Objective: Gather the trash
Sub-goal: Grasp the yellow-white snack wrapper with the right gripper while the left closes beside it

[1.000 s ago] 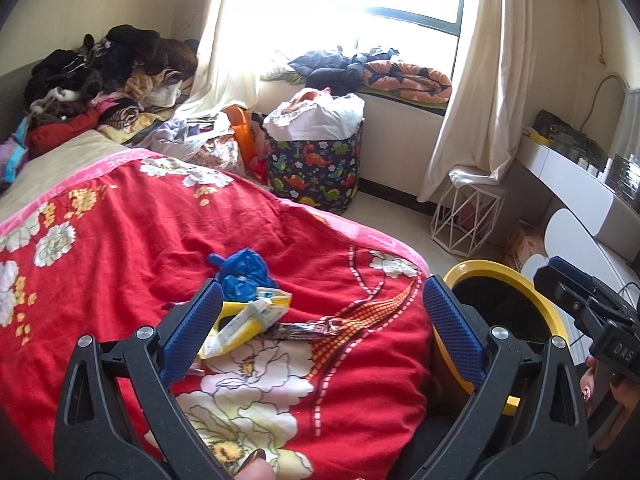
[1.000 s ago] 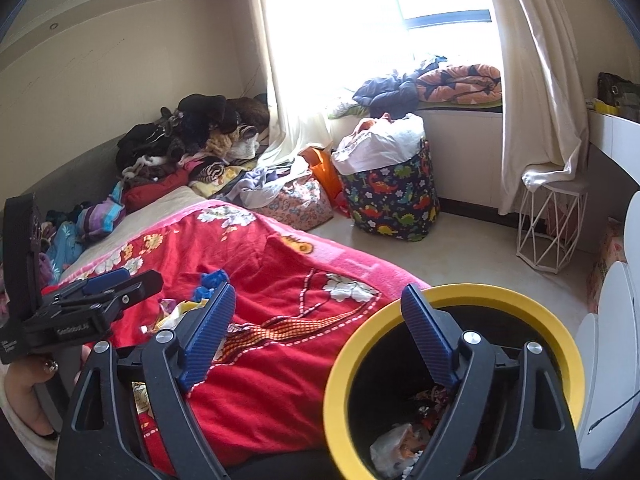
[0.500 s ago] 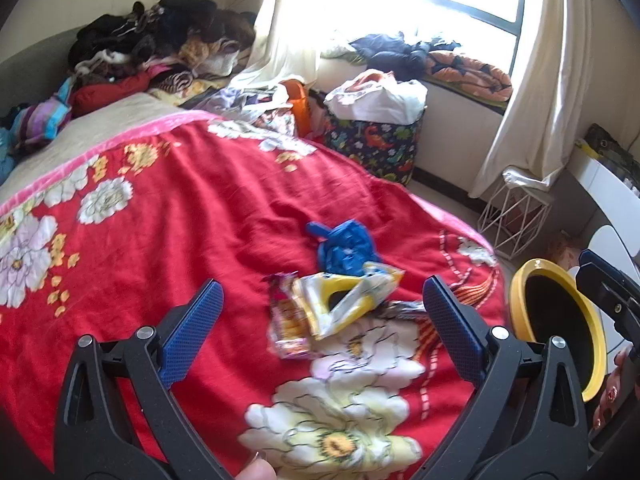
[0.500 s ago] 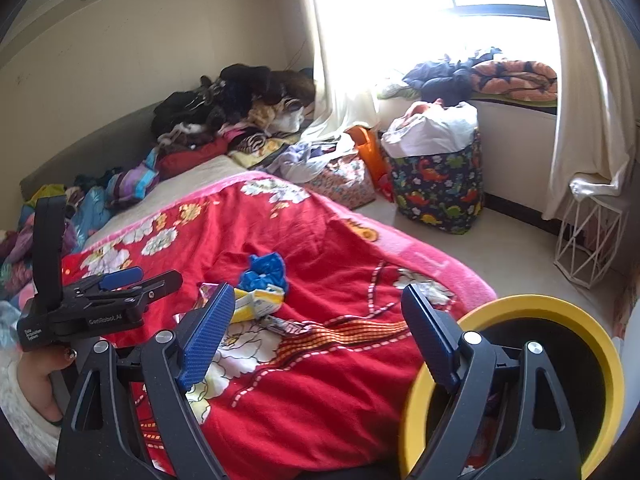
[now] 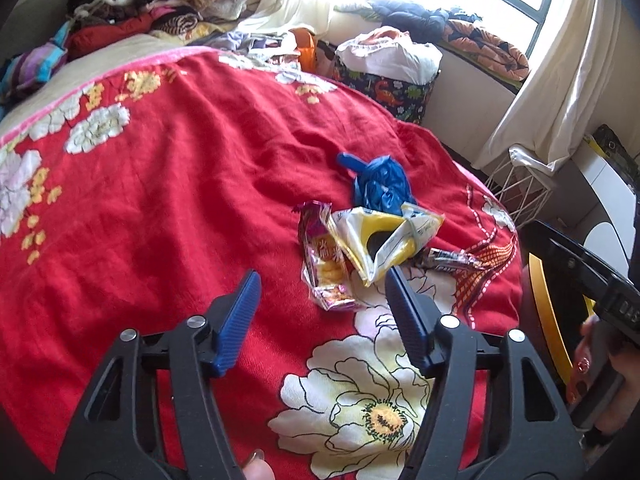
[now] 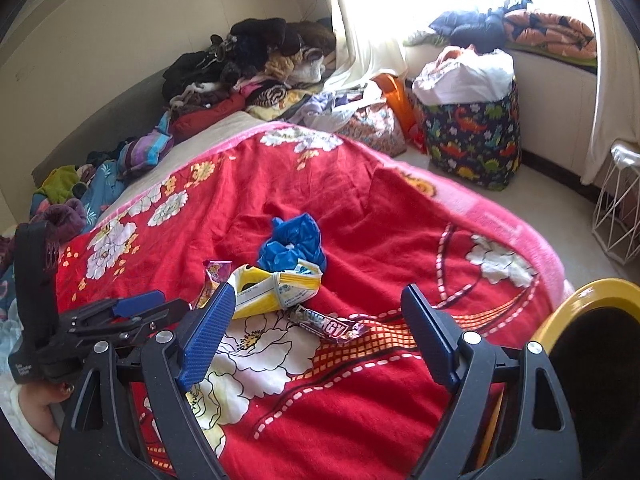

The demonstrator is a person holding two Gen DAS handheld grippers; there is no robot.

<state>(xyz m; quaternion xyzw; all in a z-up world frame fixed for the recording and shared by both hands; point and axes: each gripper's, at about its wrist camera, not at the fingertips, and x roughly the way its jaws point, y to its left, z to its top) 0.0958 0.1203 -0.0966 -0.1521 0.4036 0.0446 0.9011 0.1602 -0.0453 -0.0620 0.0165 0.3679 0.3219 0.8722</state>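
Trash lies on the red flowered blanket (image 5: 168, 184): a crumpled blue bag (image 5: 380, 184) (image 6: 294, 242), a yellow-white packet (image 5: 384, 240) (image 6: 276, 286), a purple snack wrapper (image 5: 324, 256) (image 6: 214, 276) and a dark energy-bar wrapper (image 5: 456, 262) (image 6: 330, 326). My left gripper (image 5: 322, 278) is open, just short of the purple wrapper and the packet. My right gripper (image 6: 318, 298) is open above the bar wrapper. The yellow-rimmed bin (image 6: 592, 296) (image 5: 548, 308) stands at the bed's right edge.
A clothes pile (image 6: 256, 64) lies at the bed's far end. A dinosaur-print hamper (image 6: 472, 132) and a white wire stand (image 6: 620, 216) are on the floor by the window. A white desk (image 5: 608, 184) is at the right.
Both grippers swung left, away from the bin and over the bed, and moved closer to the trash. The left gripper's jaws have narrowed. Nothing was picked up.
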